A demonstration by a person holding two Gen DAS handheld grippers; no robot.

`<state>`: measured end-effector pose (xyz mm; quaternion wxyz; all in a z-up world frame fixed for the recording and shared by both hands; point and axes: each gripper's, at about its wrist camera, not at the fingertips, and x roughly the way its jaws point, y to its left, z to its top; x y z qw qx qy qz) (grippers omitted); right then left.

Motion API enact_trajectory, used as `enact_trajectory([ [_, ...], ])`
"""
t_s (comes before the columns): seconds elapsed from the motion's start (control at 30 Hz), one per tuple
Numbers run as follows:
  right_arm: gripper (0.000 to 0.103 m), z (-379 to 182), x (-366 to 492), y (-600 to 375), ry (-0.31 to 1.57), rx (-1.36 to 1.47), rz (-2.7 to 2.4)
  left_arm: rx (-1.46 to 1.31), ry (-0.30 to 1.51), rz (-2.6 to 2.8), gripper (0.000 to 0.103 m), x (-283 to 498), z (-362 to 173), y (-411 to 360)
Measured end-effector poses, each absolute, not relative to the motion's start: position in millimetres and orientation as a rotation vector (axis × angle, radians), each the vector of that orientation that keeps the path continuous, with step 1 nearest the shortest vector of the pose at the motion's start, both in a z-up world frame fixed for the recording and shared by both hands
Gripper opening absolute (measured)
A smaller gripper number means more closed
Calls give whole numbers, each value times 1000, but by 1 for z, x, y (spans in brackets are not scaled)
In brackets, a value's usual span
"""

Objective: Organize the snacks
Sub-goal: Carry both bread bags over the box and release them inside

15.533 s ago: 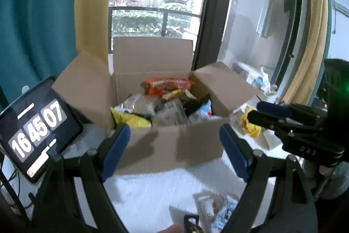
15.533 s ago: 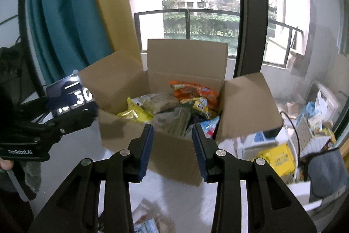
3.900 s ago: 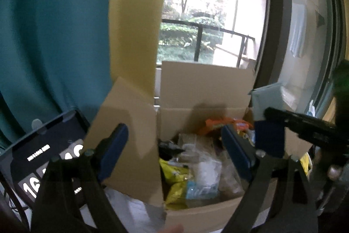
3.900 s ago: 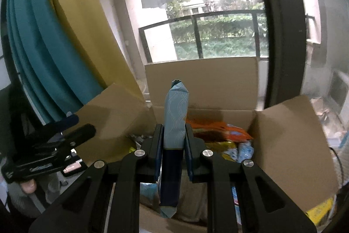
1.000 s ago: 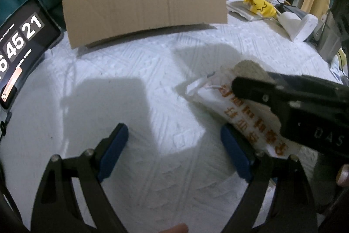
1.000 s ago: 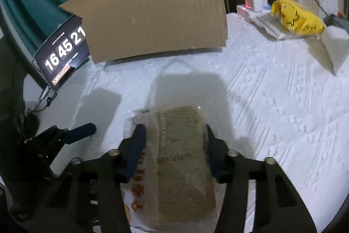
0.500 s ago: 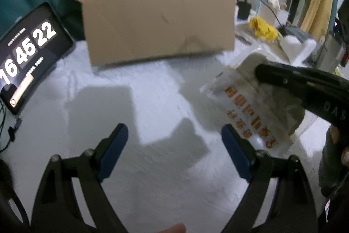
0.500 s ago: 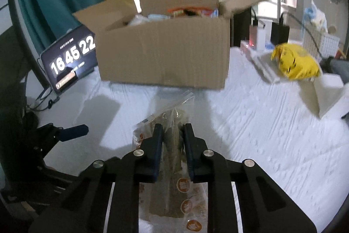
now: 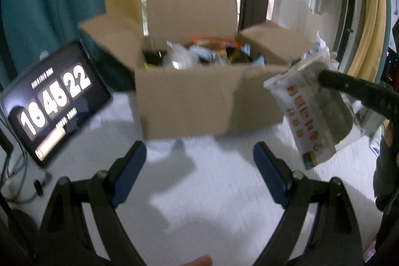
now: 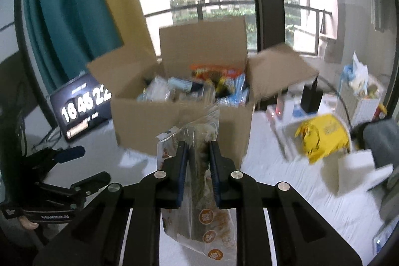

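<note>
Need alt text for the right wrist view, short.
The right gripper is shut on a clear bread packet, held above the white table before an open cardboard box full of snacks. A clock tablet stands left; a yellow bag lies right.

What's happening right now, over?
Right gripper shut on bread packet, lifted short of snack box. Left gripper open, empty. Path clear.

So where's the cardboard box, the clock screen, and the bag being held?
cardboard box [image 10: 179, 121]: right wrist view, its front wall.
clock screen [image 9: 53, 99]: left wrist view, among the white digits.
bread bag [image 9: 306, 116]: left wrist view, its printed white side.
</note>
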<state>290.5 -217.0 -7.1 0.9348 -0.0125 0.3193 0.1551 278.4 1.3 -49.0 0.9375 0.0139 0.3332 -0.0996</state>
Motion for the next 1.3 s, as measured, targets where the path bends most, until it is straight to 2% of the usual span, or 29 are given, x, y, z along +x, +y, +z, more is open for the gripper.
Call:
enact_trajectory([
  [0.4,18,52,354,-218,507,-19,304,30,480,-114,89,325,30,37],
  [0.77,18,66,415,-207,457,20,306,-11,419,-99,89,380,44,34],
  [0.97,18,50,448,-204,495,31,292,-22,436,-91,89,396,35,38],
  [1.3,18,-31,489,-192,671,0,238,-51,496,-106,89,412,26,41],
])
